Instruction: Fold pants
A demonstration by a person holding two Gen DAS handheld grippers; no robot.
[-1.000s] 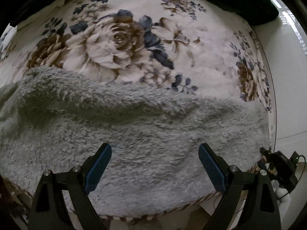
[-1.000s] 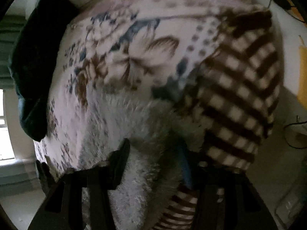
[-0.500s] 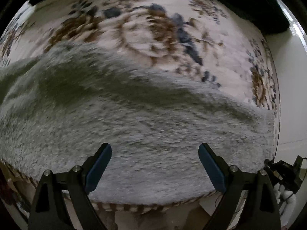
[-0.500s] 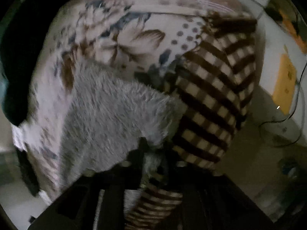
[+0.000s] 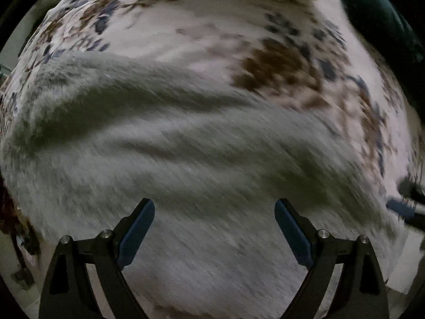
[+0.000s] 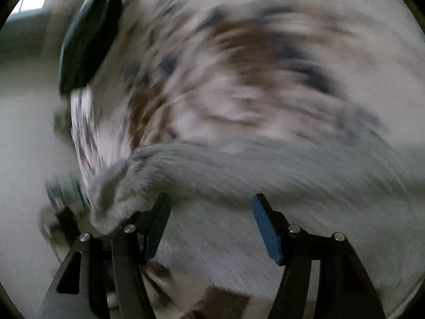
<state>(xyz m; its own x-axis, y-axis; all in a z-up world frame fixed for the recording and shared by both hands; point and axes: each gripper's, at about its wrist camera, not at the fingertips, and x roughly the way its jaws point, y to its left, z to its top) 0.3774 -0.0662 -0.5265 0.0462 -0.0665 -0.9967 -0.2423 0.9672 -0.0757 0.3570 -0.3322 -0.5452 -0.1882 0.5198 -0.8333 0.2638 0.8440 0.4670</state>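
Your left gripper [image 5: 214,222] hangs with jaws wide over the fluffy grey pants [image 5: 186,164], spread across the floral blanket [image 5: 239,26]. Your right gripper [image 6: 211,215] too is spread apart, gripping nothing; view badly blurred.

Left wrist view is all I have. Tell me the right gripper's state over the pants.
Observer: The right gripper is open, jaws wide apart.
Operator: Report the pants there.
Observer: The pants lie across beyond the jaws; nothing is pinched between them.
Operator: Say where they end.
Observer: Their bunched end sits beside the gripper's left finger, at the blanket edge. The view is blurred.
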